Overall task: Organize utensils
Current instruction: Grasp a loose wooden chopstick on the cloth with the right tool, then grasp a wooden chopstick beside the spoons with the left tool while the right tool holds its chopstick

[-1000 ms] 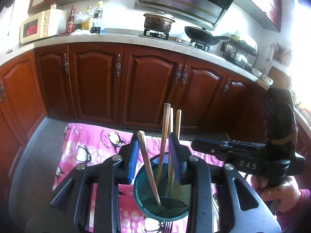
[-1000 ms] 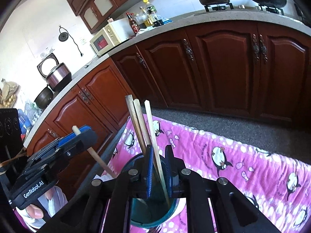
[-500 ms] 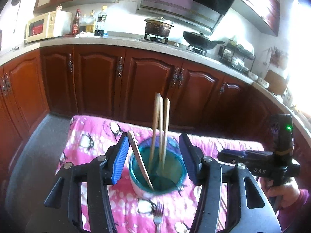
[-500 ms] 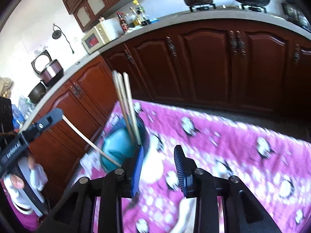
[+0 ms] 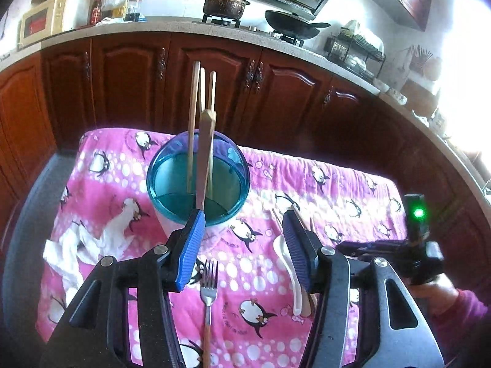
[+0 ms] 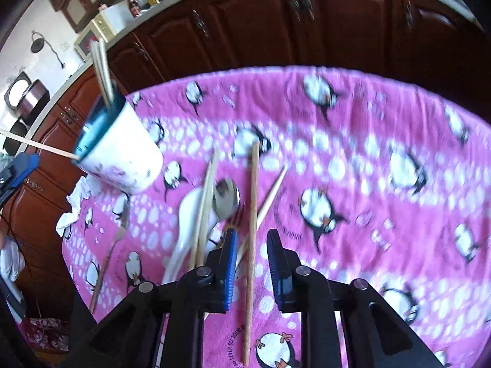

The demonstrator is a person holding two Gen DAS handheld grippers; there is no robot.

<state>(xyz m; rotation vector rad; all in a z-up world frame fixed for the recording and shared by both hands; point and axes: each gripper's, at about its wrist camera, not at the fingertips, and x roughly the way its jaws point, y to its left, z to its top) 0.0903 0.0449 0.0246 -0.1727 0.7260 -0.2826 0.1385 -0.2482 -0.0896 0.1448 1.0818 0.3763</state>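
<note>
Home kitchen, wooden cabinets (image 5: 129, 70), stove pot (image 5: 225, 3), microwave (image 5: 46, 20)

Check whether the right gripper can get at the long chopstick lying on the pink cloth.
Probably yes. The right gripper hangs over the long chopstick, jaws apart with it showing between them. Nothing lies on top of it; the metal spoon lies just beside.
</note>
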